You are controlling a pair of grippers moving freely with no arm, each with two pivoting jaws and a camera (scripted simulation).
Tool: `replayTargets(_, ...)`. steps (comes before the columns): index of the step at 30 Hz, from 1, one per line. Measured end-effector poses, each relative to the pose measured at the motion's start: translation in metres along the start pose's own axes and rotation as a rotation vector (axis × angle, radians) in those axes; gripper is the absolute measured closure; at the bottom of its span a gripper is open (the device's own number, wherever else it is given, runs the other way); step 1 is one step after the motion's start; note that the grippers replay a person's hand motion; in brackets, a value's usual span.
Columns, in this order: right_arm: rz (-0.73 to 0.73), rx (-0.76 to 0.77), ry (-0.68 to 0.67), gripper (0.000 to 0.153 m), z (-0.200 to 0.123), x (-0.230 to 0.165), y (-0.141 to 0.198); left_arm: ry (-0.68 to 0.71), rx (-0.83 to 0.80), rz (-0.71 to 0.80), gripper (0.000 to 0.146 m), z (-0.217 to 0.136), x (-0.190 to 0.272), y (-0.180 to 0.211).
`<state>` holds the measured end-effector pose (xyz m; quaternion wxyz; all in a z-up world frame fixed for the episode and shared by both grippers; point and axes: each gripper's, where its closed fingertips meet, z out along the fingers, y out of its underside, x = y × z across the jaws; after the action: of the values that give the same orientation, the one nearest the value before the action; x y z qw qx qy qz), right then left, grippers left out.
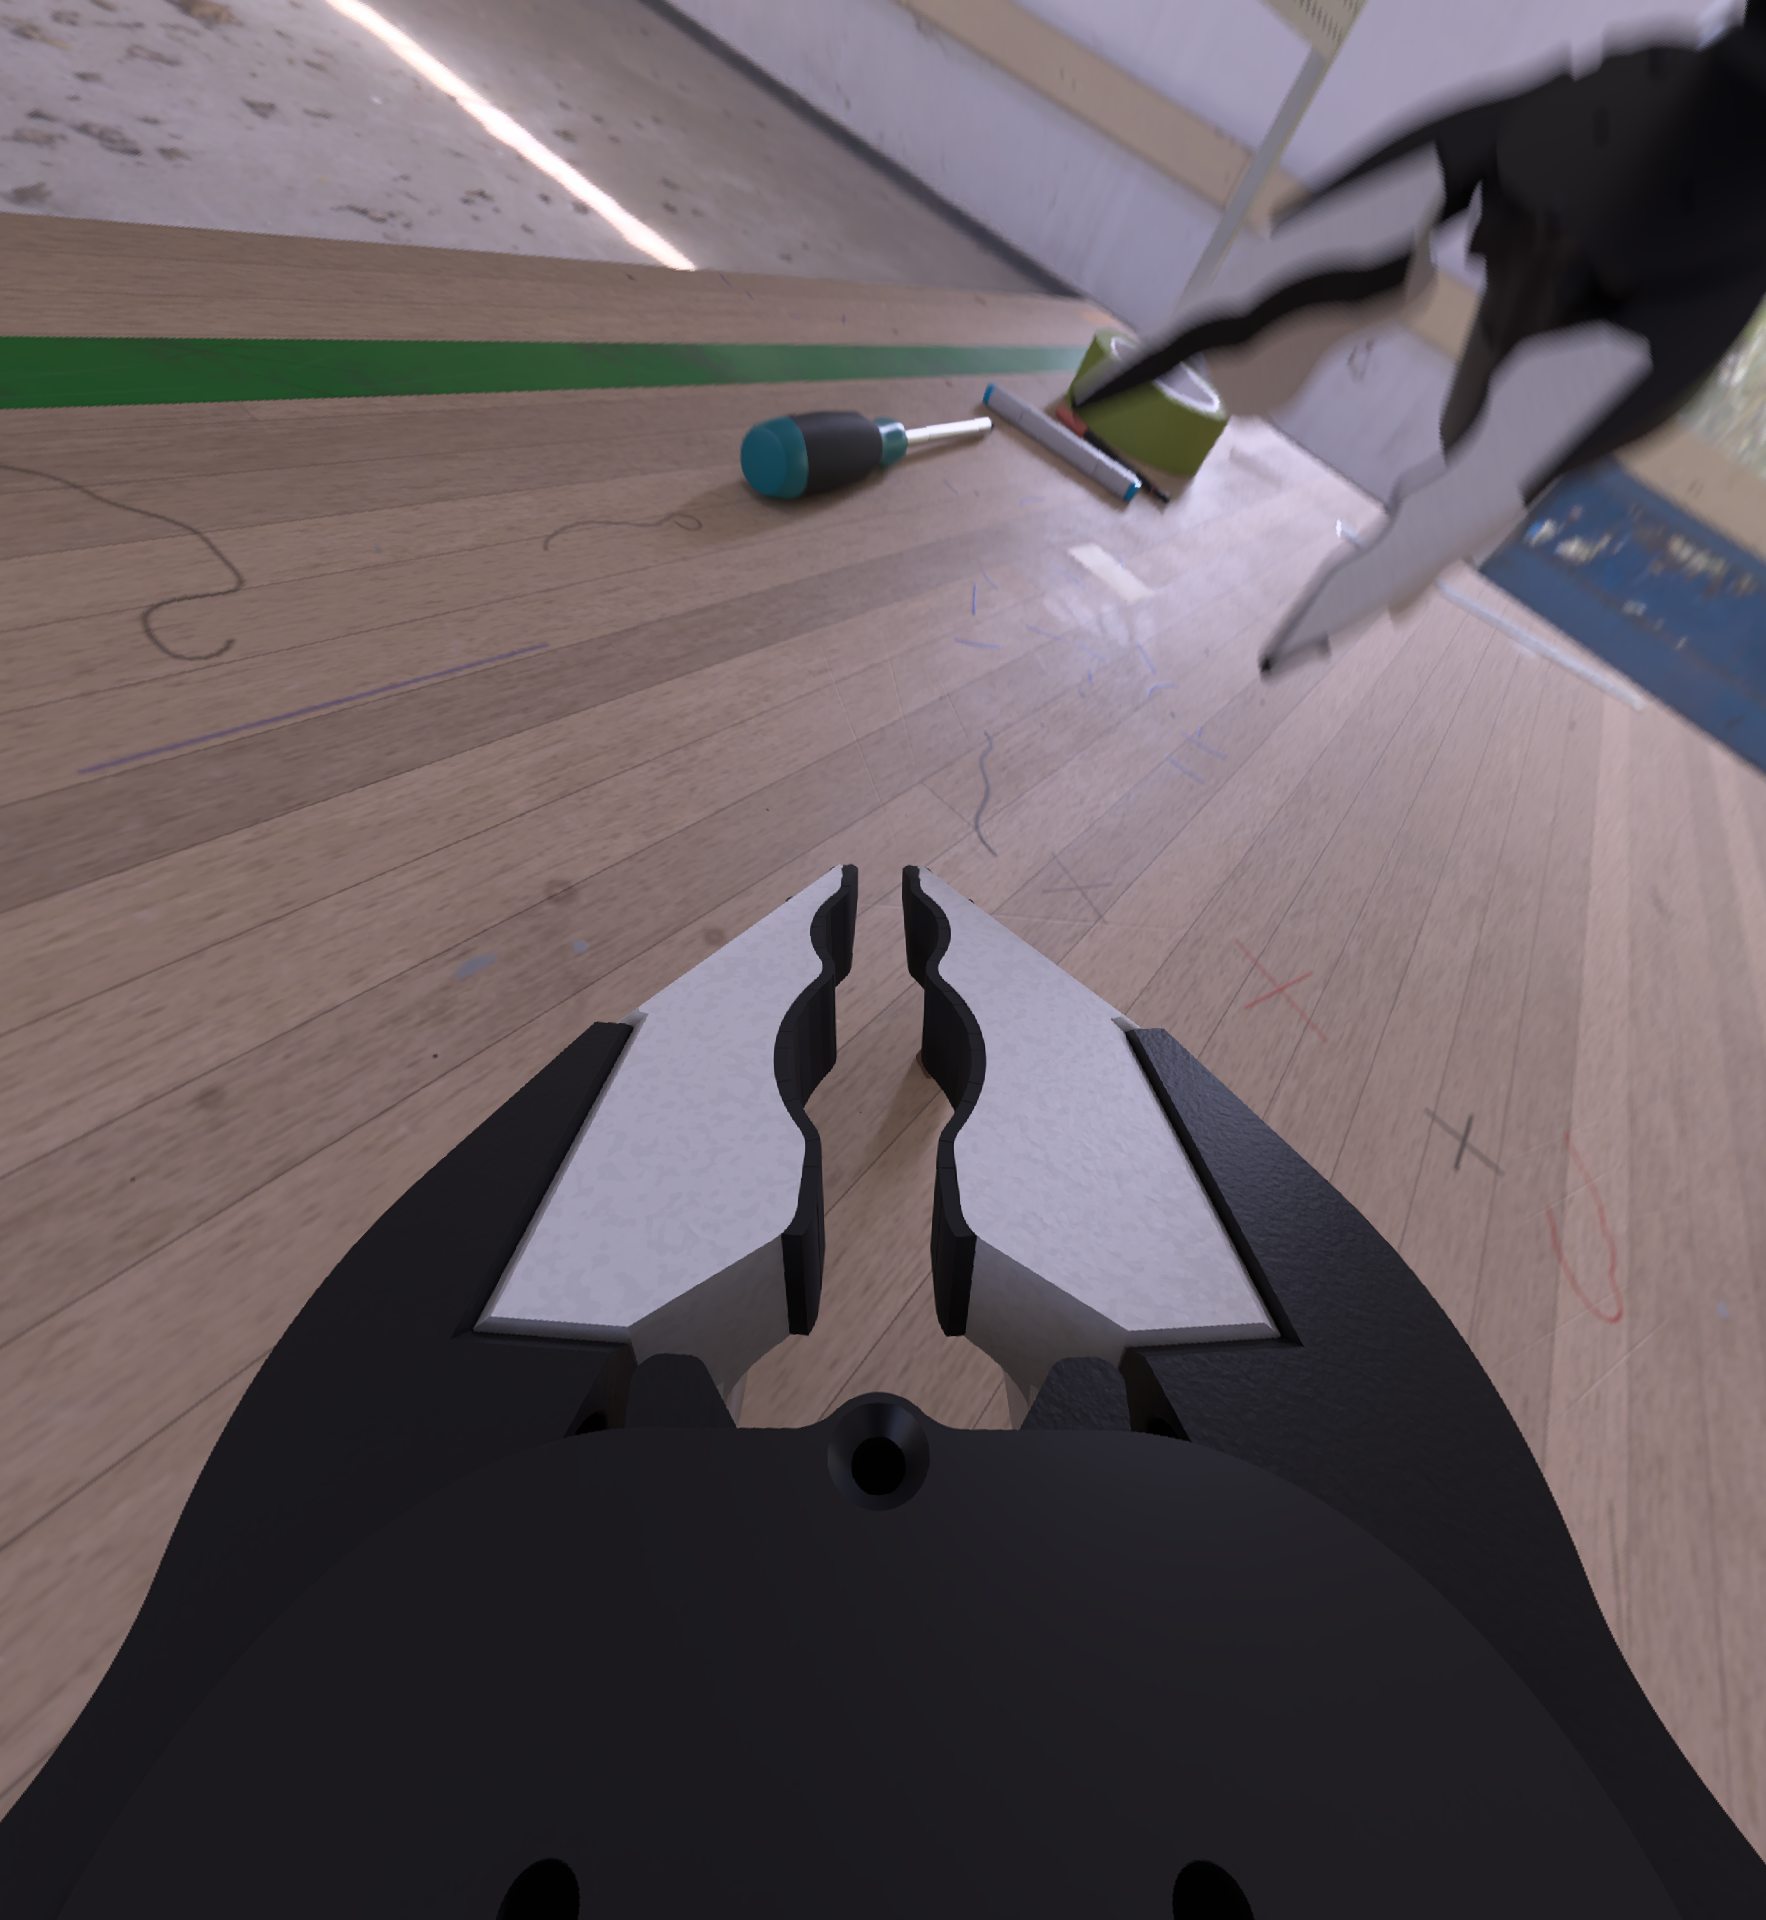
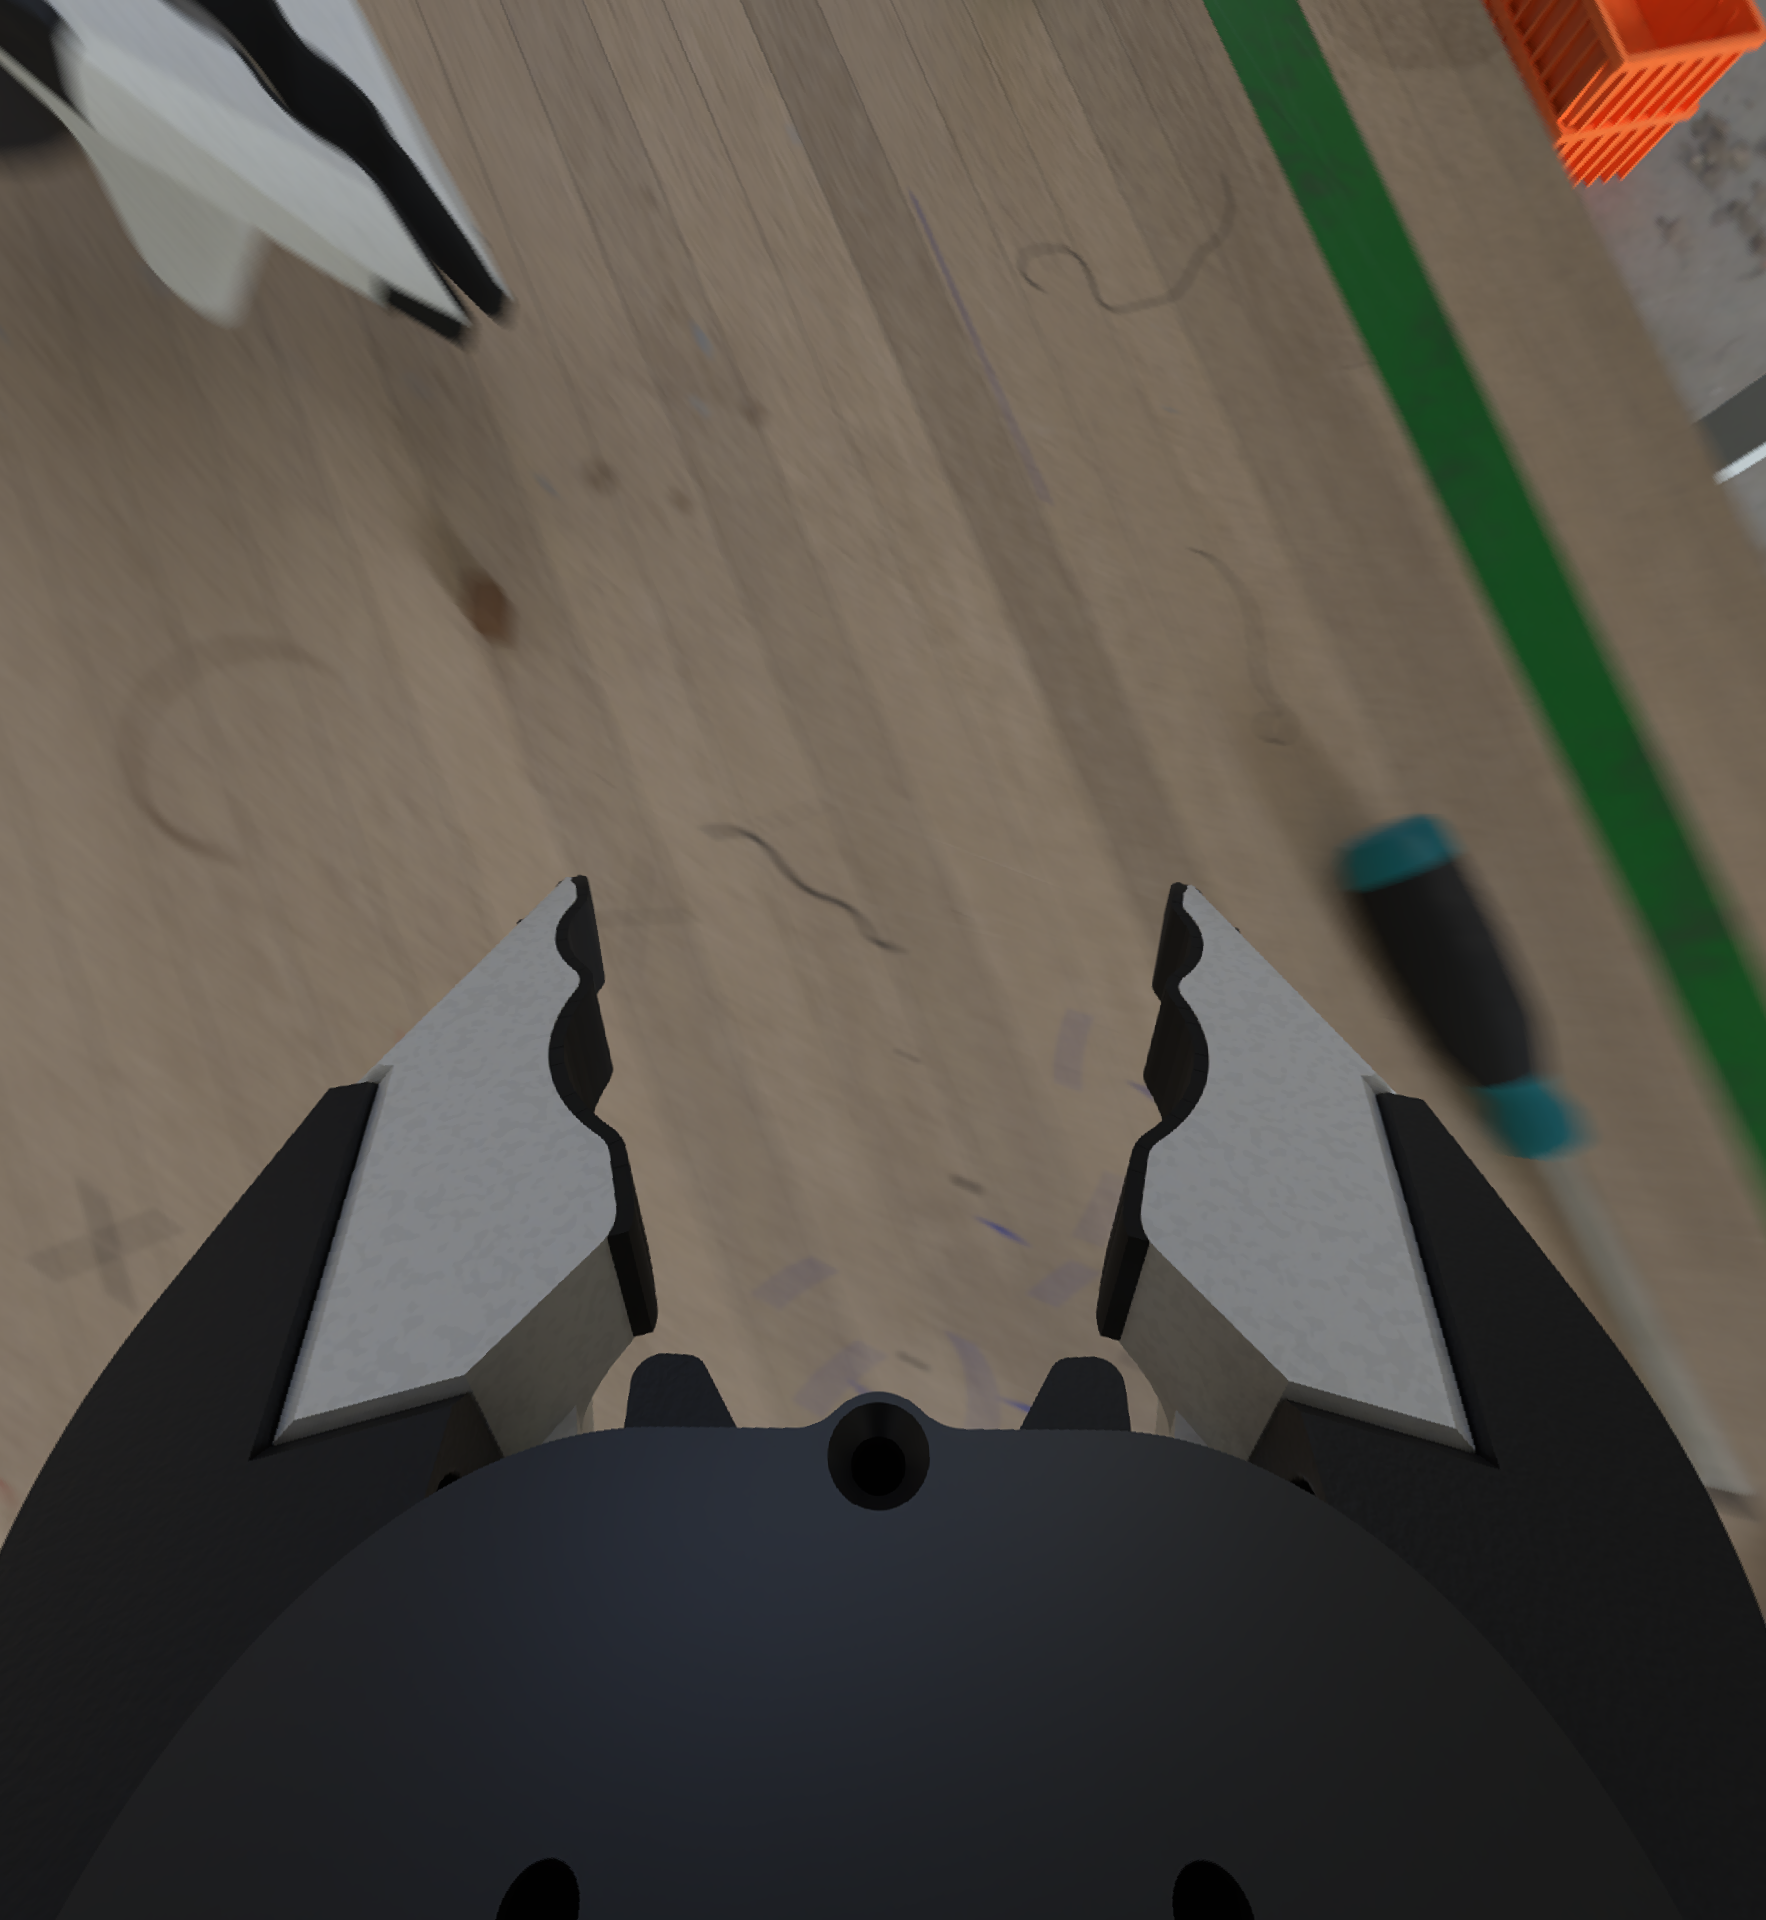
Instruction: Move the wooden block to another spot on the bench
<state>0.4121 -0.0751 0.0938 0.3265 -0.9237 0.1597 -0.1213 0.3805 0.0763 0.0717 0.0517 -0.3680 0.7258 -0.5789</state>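
Wooden block: not visible in either view; location cannot tell.

Left black-and-grey two-finger gripper (image 1: 880, 883): fingers nearly together, narrow slit, nothing held, low over pale plank bench (image 1: 339, 935).

Right matching gripper (image 2: 879, 883): spread wide, empty, blurred.

Teal-and-black-handled screwdriver (image 1: 827, 449) lies near green-taped far edge (image 1: 443, 364).

Judged step: search/approach, no grasp yet. Next: locate block, centre open fingers over it.

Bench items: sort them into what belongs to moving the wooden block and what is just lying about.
Job:
bench
left tongs
right tongs
No wooden block is in view.

Lying about:
screwdriver
marker
green tape roll
orange crate
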Motion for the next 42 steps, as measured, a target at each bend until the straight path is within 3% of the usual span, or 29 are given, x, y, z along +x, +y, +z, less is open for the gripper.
replayTargets(5, 0.382, 0.168, 0.059, 0.038, 0.043, -0.07, -0.019, 0.011, 0.071, -0.075, 0.138, -0.008, -0.005, -0.009)
replayTargets(8, 0.479, 0.122, 0.08, 0.034, 0.072, -0.087, -0.013, 0.034, 0.088, -0.08, 0.138, -0.009, -0.001, -0.012)
replayTargets(11, 0.493, 0.019, 0.18, 0.03, 0.091, -0.081, -0.003, 0.041, 0.09, -0.069, 0.138, -0.009, 0.002, -0.013)
replayTargets(15, 0.526, 0.002, 0.213, 0.029, 0.103, -0.074, -0.004, 0.051, 0.096, -0.06, 0.138, -0.009, 0.006, -0.014)
replayTargets(23, 0.546, 0.046, 0.18, 0.022, 0.11, -0.073, -0.014, 0.073, 0.09, -0.055, 0.138, -0.008, 0.011, -0.013)
replayTargets(30, 0.519, 0.102, 0.064, 0.022, 0.106, -0.082, -0.017, 0.075, 0.085, -0.062, 0.138, -0.007, 0.01, -0.012)
replayTargets(32, 0.501, 0.105, 0.01, 0.028, 0.103, -0.09, -0.018, 0.078, 0.089, -0.069, 0.138, -0.007, 0.01, -0.012)
replayTargets(35, 0.53, 0.146, -0.11, 0.048, 0.097, -0.105, -0.023, 0.077, 0.091, -0.075, 0.138, -0.008, 0.008, -0.013)
replayTargets(38, 0.527, 0.136, -0.064, 0.053, 0.096, -0.099, -0.017, 0.074, 0.096, -0.08, 0.138, -0.008, 0.008, -0.013)
replayTargets(42, 0.396, 0.132, 0.048, 0.069, 0.086, -0.089, -0.024, 0.07, 0.102, -0.084, 0.138, -0.009, 0.006, -0.014)
